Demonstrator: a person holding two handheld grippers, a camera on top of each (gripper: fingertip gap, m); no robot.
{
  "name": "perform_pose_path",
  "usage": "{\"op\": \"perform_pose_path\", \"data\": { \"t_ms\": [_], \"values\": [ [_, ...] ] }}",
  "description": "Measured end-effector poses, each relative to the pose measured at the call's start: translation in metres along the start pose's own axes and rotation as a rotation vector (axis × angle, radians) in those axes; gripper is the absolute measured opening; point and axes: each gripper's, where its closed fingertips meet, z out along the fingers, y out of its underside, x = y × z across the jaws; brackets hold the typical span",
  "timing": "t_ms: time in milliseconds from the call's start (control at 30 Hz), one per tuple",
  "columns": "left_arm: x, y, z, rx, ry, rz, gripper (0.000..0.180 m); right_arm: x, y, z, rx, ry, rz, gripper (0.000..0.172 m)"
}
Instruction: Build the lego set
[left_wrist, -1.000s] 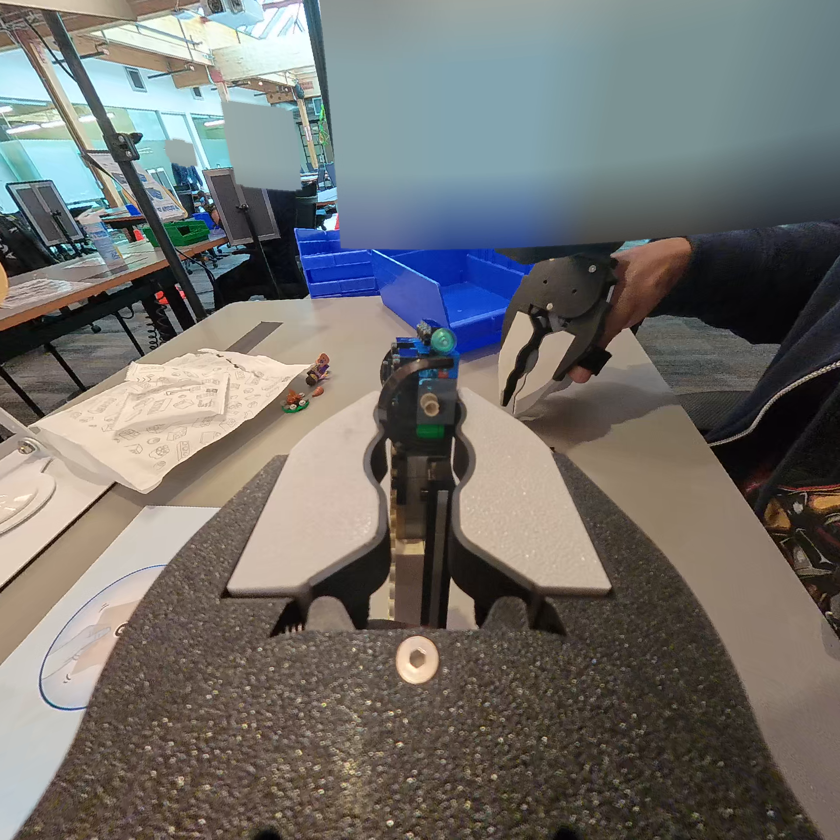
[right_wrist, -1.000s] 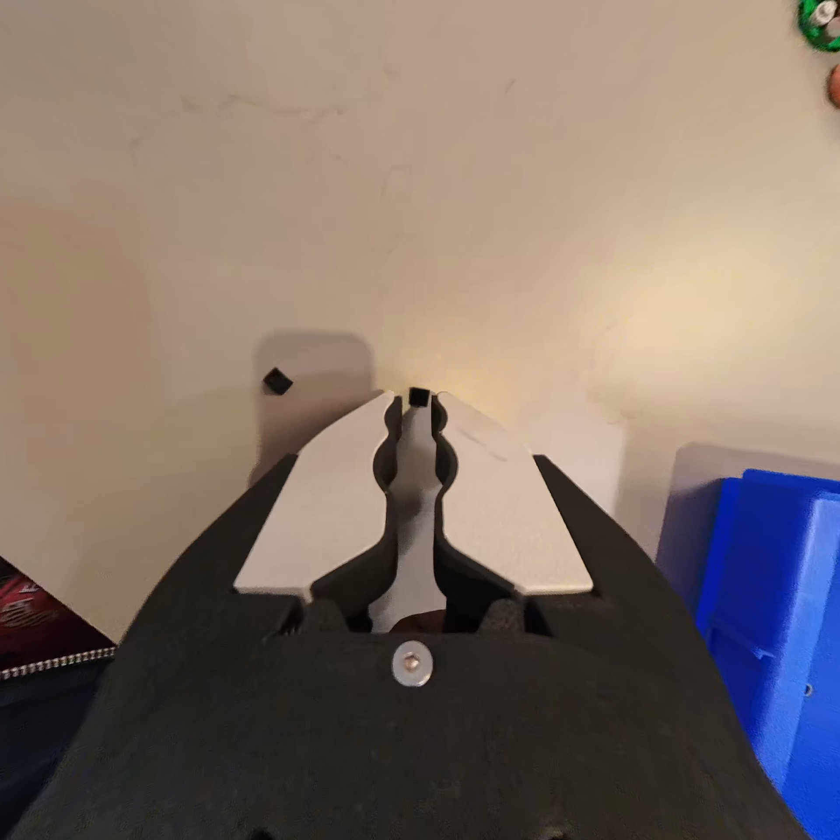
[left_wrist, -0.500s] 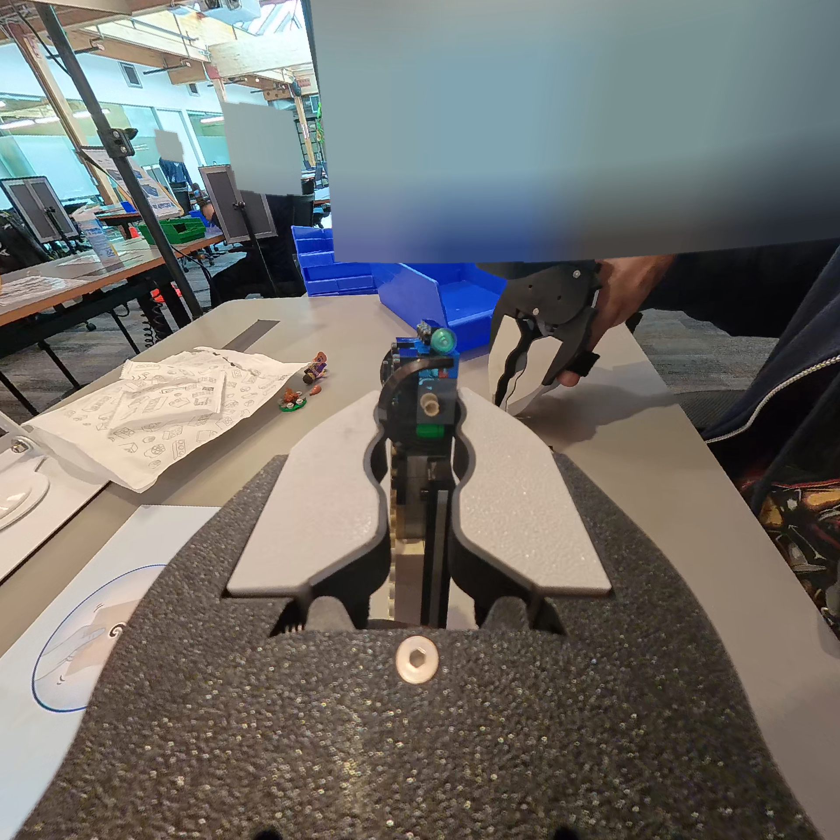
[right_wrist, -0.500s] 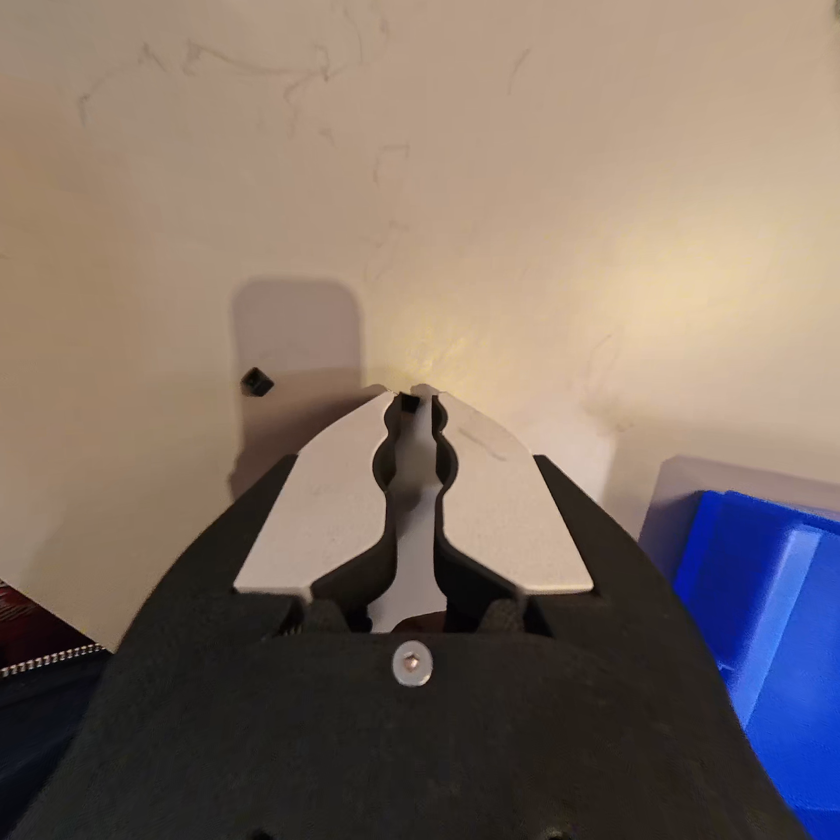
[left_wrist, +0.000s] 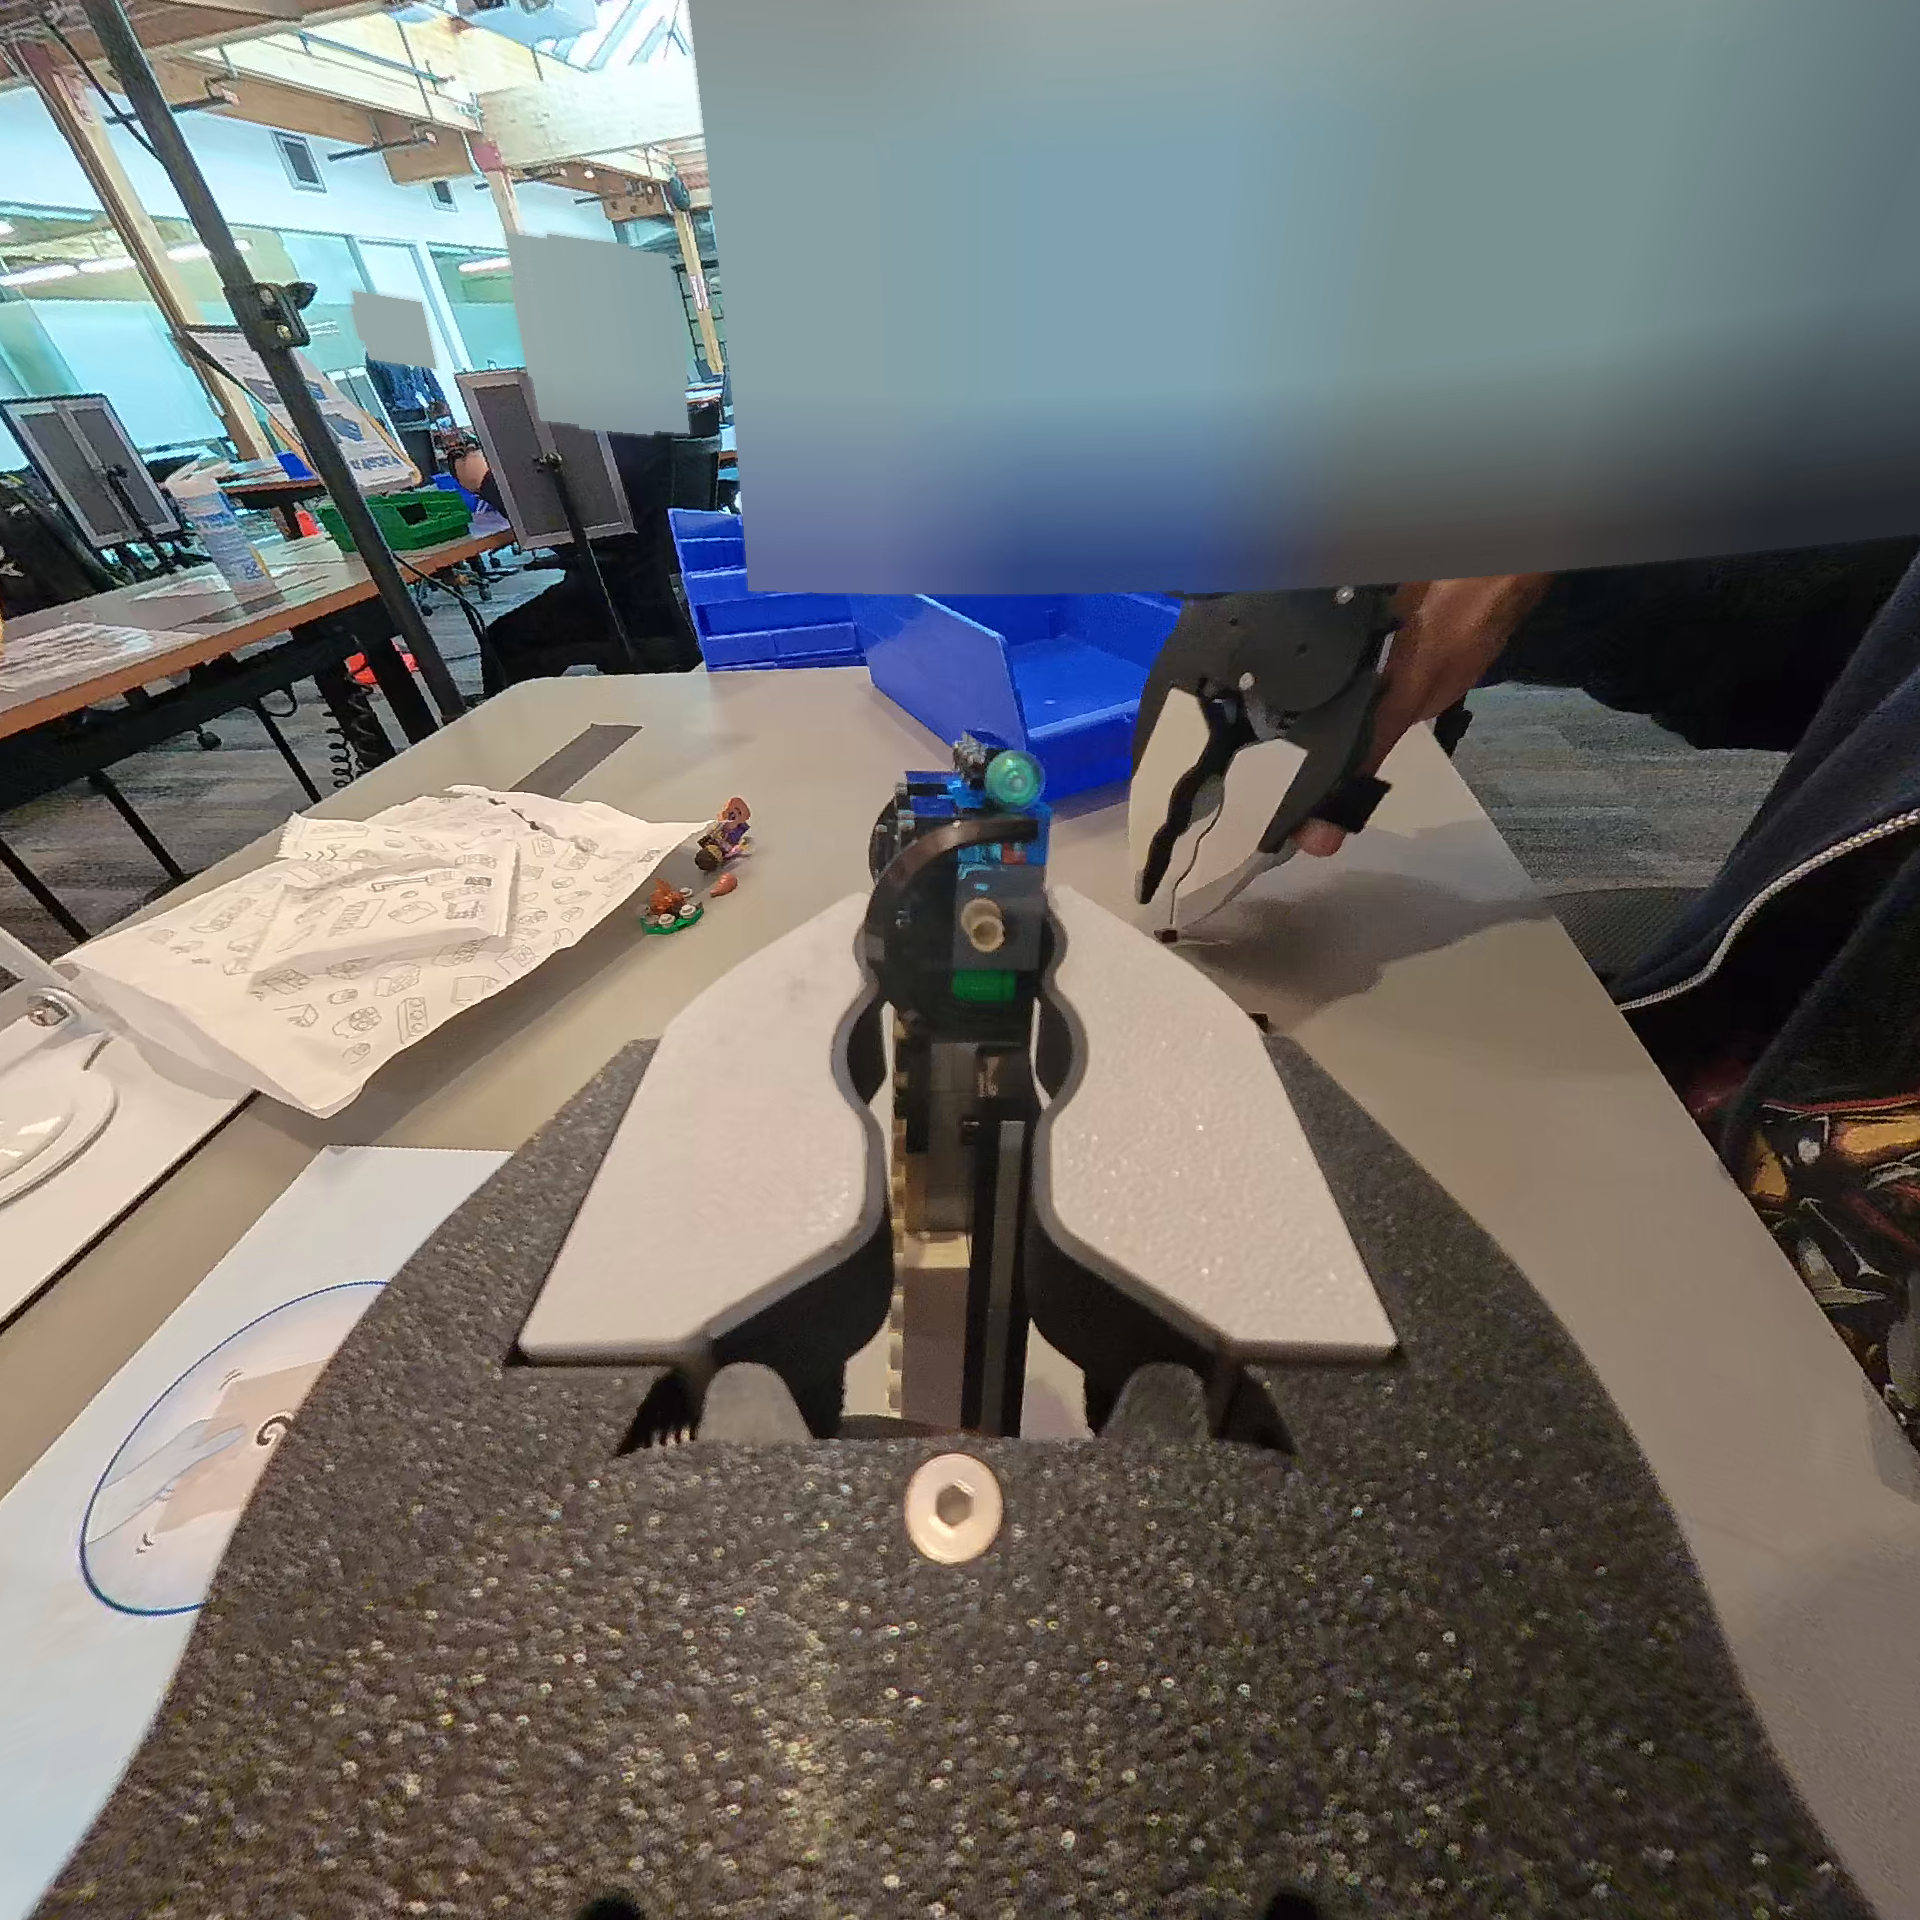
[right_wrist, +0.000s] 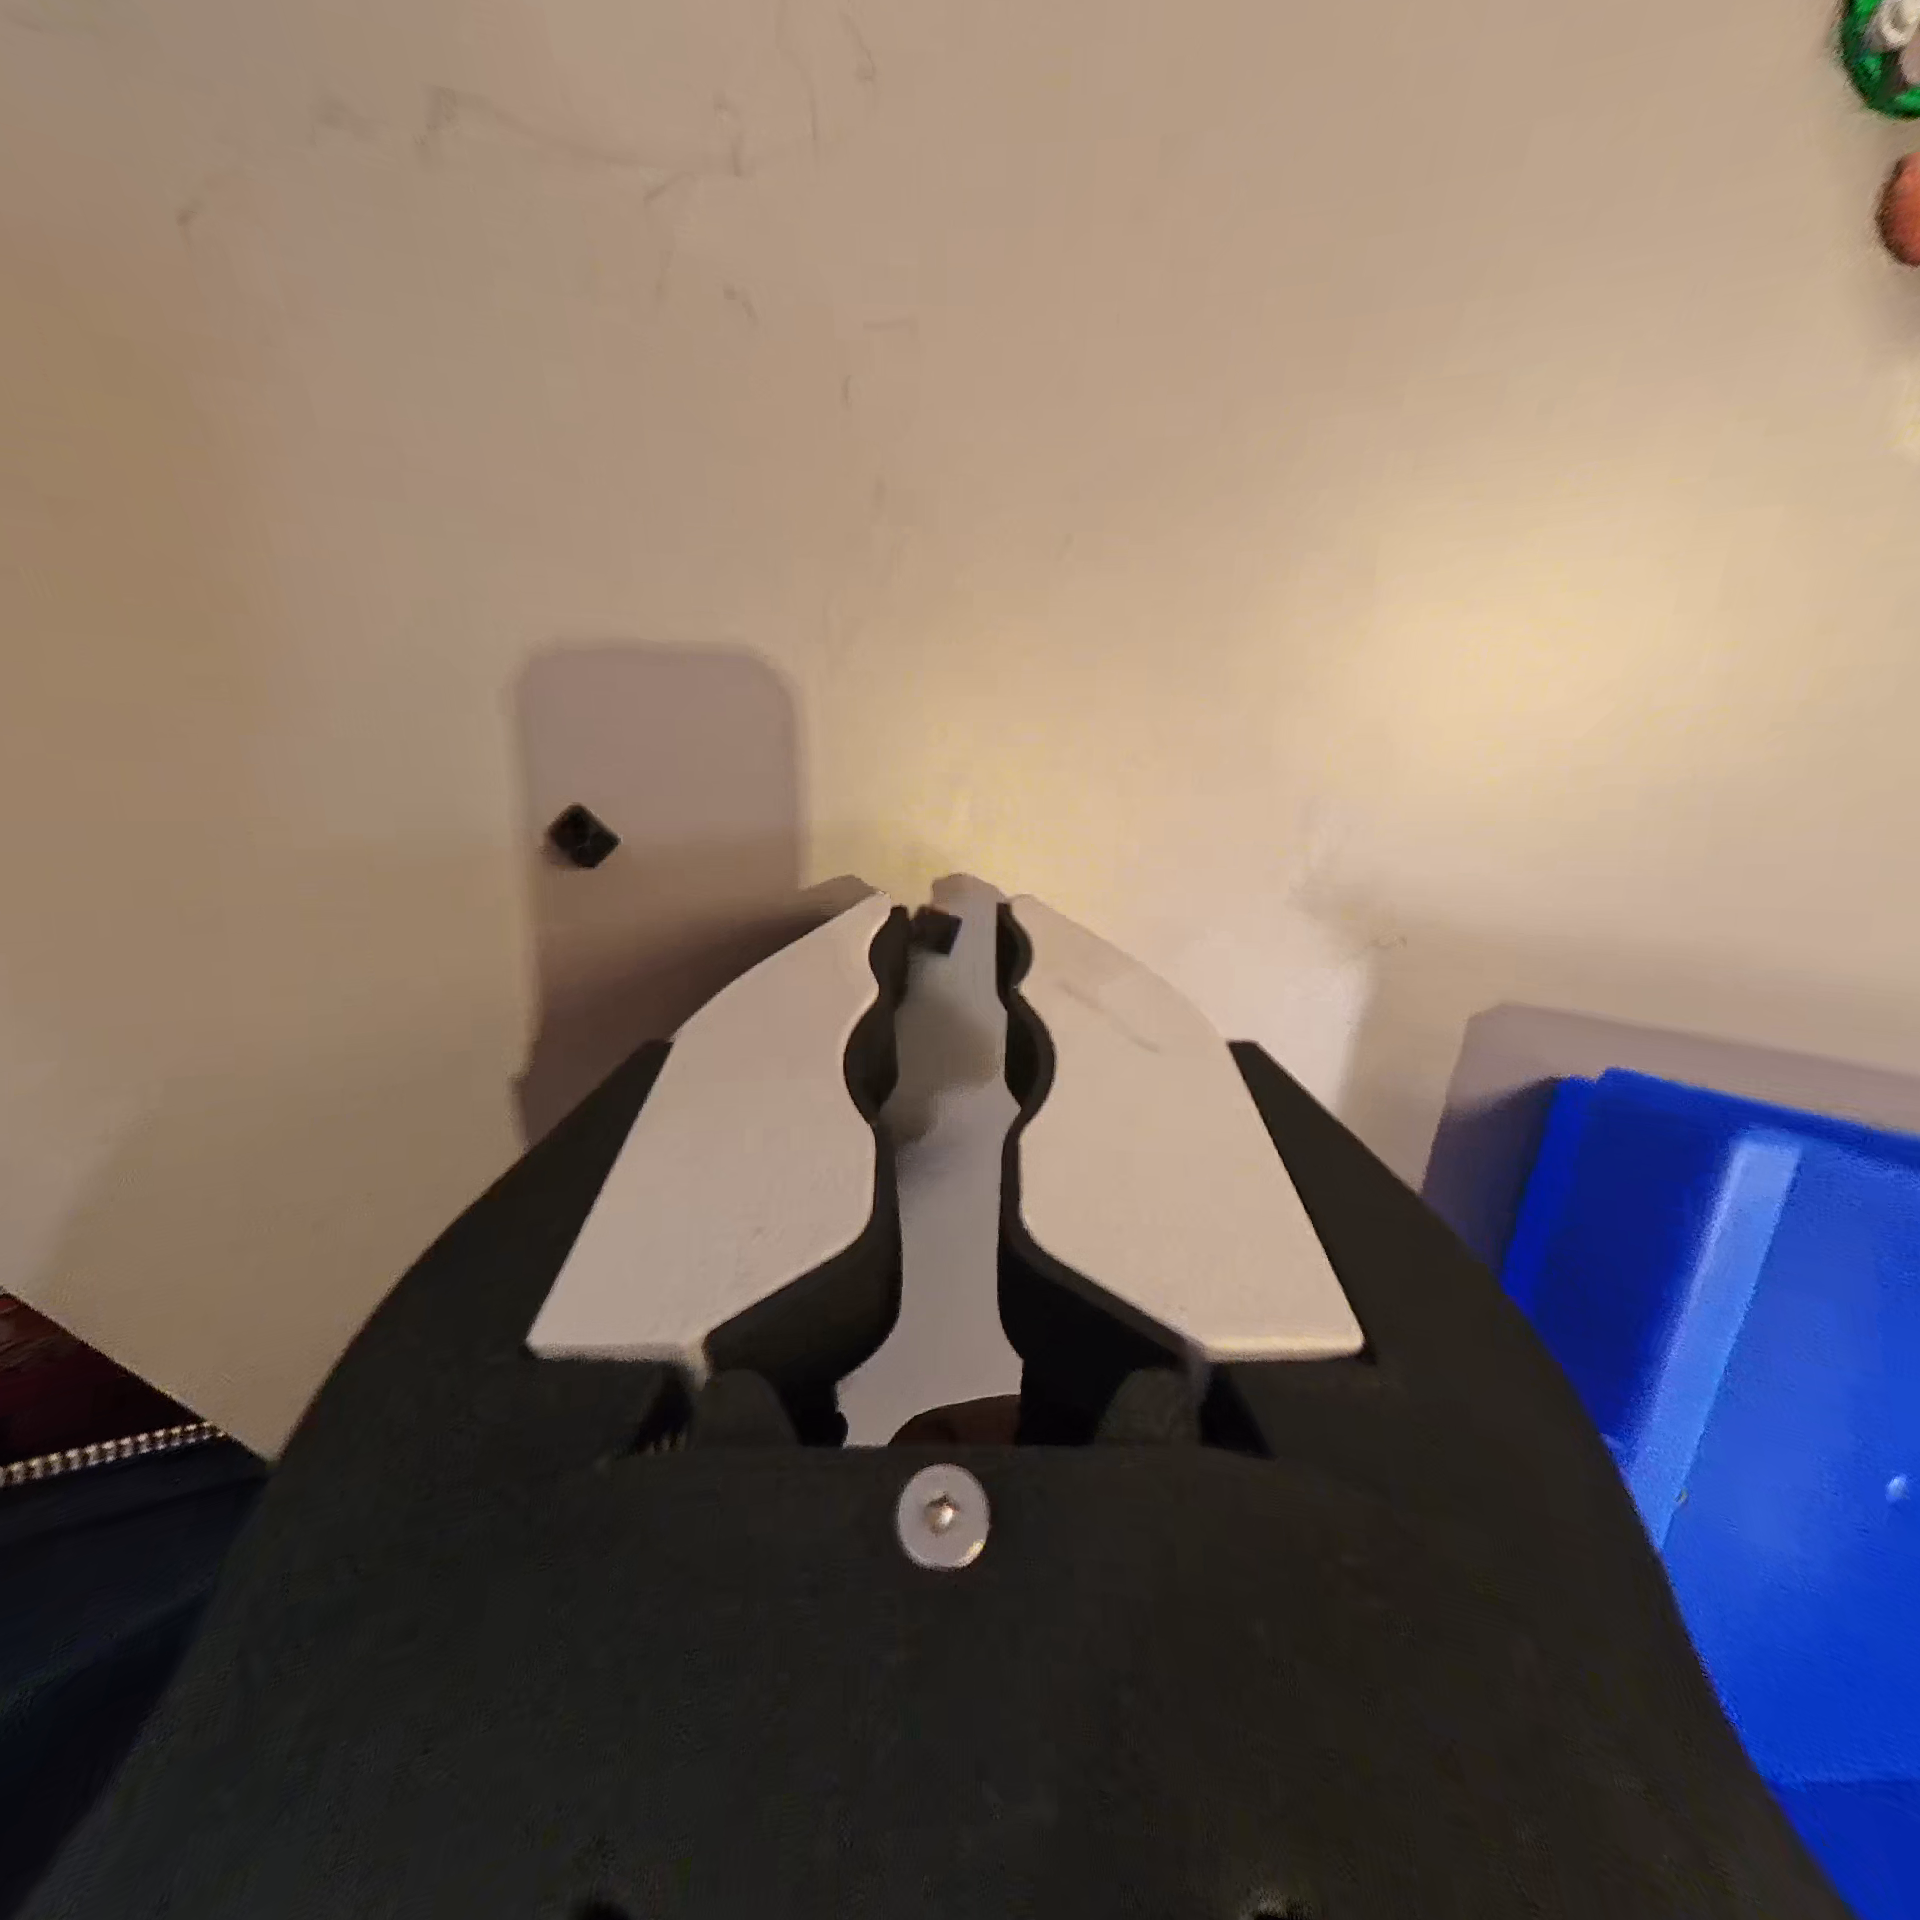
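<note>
My left gripper (left_wrist: 961, 935) is shut on a toy brick model (left_wrist: 966, 862), black, blue and grey, with a teal round stud on top. It holds the model upright above the grey table (left_wrist: 727, 748). My right gripper (right_wrist: 945, 904) points down at the table, with its tips close to the surface. It is open. A tiny black piece (right_wrist: 935, 930) lies between its fingertips, close to the left finger, with a gap to the right finger. A second tiny black piece (right_wrist: 582, 834) lies on the table to its left. The right gripper also shows in the left wrist view (left_wrist: 1195, 904), held by a hand.
A blue bin (left_wrist: 1039, 675) stands behind the model; it also shows at the right of the right wrist view (right_wrist: 1714, 1351). White printed paper bags (left_wrist: 364, 914), a small figure (left_wrist: 727, 831) and a green round piece (left_wrist: 670, 914) lie at the left. A person's dark sleeve is at the right. The tips of one gripper are about 25 cm away from the tips of the other.
My right gripper's jaws have opened slightly around the tiny black piece, which now lies nearer the left finger. The left gripper and its model have hardly moved.
</note>
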Motion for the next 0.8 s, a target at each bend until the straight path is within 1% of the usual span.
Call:
{"op": "perform_pose_path", "data": {
  "t_ms": [133,300,367,433,600,700,800],
  "values": [
    [0.0,-0.002,-0.001,0.006,0.001,-0.002,0.025,0.006,0.012,-0.007,0.043,-0.015,0.092,0.015],
    [0.003,-0.001,0.001,0.001,0.008,0.004,0.025,-0.001,0.005,-0.002,0.058,-0.058,0.124,0.017],
    [0.003,0.001,0.002,-0.005,0.006,0.008,0.025,-0.006,0.002,0.001,0.048,-0.064,0.092,0.018],
    [0.003,0.001,0.002,-0.005,0.006,0.007,0.025,-0.007,0.005,0.001,0.029,-0.05,0.021,0.017],
    [0.003,-0.001,0.0,0.001,0.006,0.005,0.024,0.011,0.015,-0.001,-0.023,0.018,-0.157,0.019],
    [0.004,-0.002,0.0,-0.001,0.007,0.009,0.024,0.01,0.018,0.004,-0.056,-0.001,-0.17,0.021],
    [0.003,-0.001,0.0,-0.002,0.004,0.011,0.025,0.008,0.012,0.006,-0.041,-0.01,-0.196,0.019]
  ]
}}
